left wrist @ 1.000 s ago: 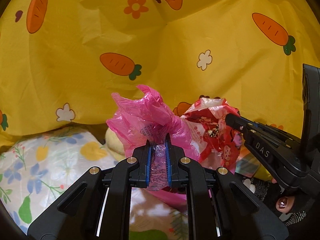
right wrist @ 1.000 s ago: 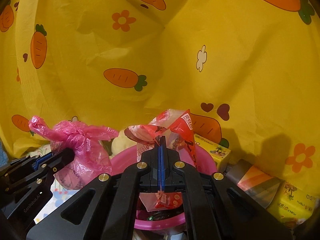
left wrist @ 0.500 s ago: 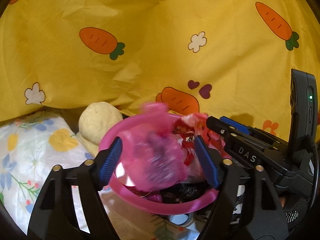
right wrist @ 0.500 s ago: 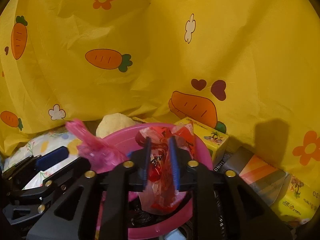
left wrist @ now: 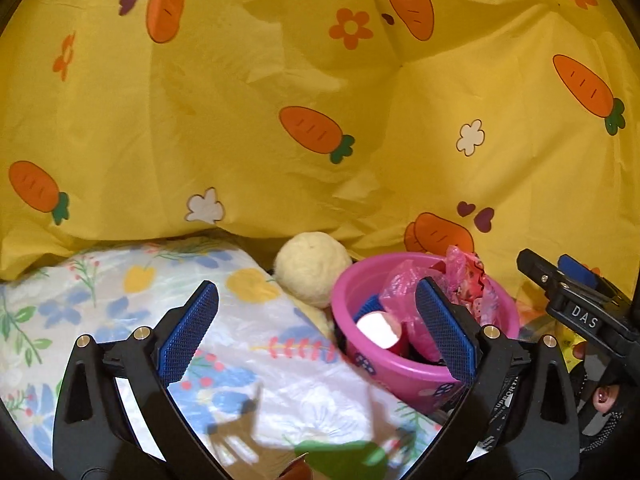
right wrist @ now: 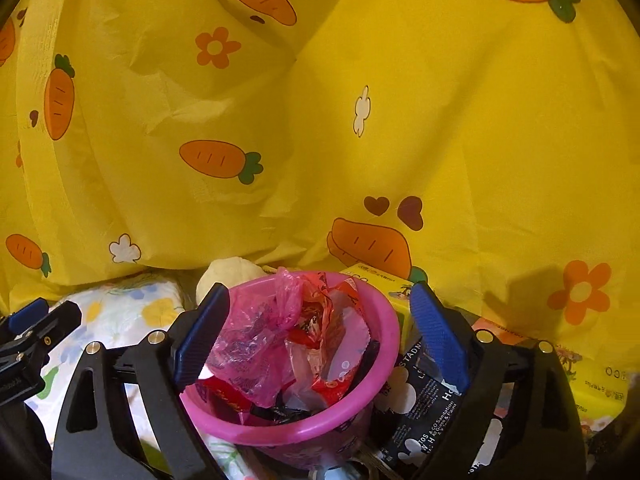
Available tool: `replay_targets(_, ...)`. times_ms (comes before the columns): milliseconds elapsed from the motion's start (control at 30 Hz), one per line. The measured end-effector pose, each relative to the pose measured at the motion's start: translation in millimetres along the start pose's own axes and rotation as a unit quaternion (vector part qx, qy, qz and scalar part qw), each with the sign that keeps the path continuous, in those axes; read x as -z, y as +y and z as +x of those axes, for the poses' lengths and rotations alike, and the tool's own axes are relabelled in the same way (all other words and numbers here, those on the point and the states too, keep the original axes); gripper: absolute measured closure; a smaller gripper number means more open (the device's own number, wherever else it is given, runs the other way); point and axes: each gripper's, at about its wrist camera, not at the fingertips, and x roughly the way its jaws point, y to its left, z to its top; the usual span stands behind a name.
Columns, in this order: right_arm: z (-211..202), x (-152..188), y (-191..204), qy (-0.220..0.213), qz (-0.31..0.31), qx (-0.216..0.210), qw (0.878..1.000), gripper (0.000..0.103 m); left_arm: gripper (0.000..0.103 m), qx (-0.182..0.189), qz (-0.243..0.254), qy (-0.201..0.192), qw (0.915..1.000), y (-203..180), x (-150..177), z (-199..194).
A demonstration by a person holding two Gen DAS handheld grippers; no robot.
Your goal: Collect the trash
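Left gripper (left wrist: 316, 330): fingers spread wide and holding nothing, one blue pad over the floral sheet, the other across the near side of the pink bowl.
Right gripper (right wrist: 320, 334): also wide open and empty, its two blue pads flanking the pink bowl on either side, no contact visible.
Floral sheet (left wrist: 120, 300): white fabric with blue and yellow flowers, lying directly under the left gripper, with the gripper's shadow across its near part.
Pink bowl (right wrist: 386, 320): sits on the sheet's right edge, right in front of the right gripper.
Pink plastic bag (right wrist: 256, 344): crumpled, inside the bowl on the left, rising above the rim.
Red wrapper (right wrist: 320, 320): crinkled red-and-clear packet, inside the bowl and touching the pink bag, with dark scraps beneath them.
Black pack (right wrist: 420, 404): printed pouch with white shapes, just beside the bowl on its right.
Yellow box (right wrist: 376, 278): pokes out just behind the bowl's far rim.
Cream ball (left wrist: 312, 268): fuzzy and round, just beside the bowl's far left side.
Yellow cloth (right wrist: 440, 120): carrot-and-flower print, draped across the whole background.
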Motion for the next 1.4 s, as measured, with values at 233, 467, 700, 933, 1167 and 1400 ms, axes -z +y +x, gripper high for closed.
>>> replay_targets(233, -34, 18, 33, -0.011, -0.035, -0.004, 0.999, 0.005, 0.006, -0.062, -0.001, -0.016, 0.9979, 21, 16, -53)
replay_targets(467, -74, 40, 65, -0.022, -0.063, -0.025, 0.997, 0.006, 0.006, -0.111, -0.025, -0.005, 0.9935, 44, 43, -96)
replay_targets(700, -110, 64, 86, -0.006, -0.070, -0.065, 0.995, 0.006, 0.006, -0.161, -0.021, -0.008, 0.9866, 59, 70, -143)
replay_targets(933, -140, 82, 100, 0.001, -0.077, -0.095, 0.992, 0.006, 0.006, -0.183, -0.038, -0.015, 0.9823, 75, 93, -183)
replay_targets(1167, -162, 95, 111, 0.000, -0.092, -0.109, 0.990, 0.005, 0.006, -0.194, -0.049, -0.021, 0.9795, 80, 106, -209)
replay_targets(1400, -179, 100, 121, -0.009, -0.104, -0.117, 0.988, 0.006, 0.006, -0.198, -0.047, -0.031, 0.9786, 79, 112, -227)
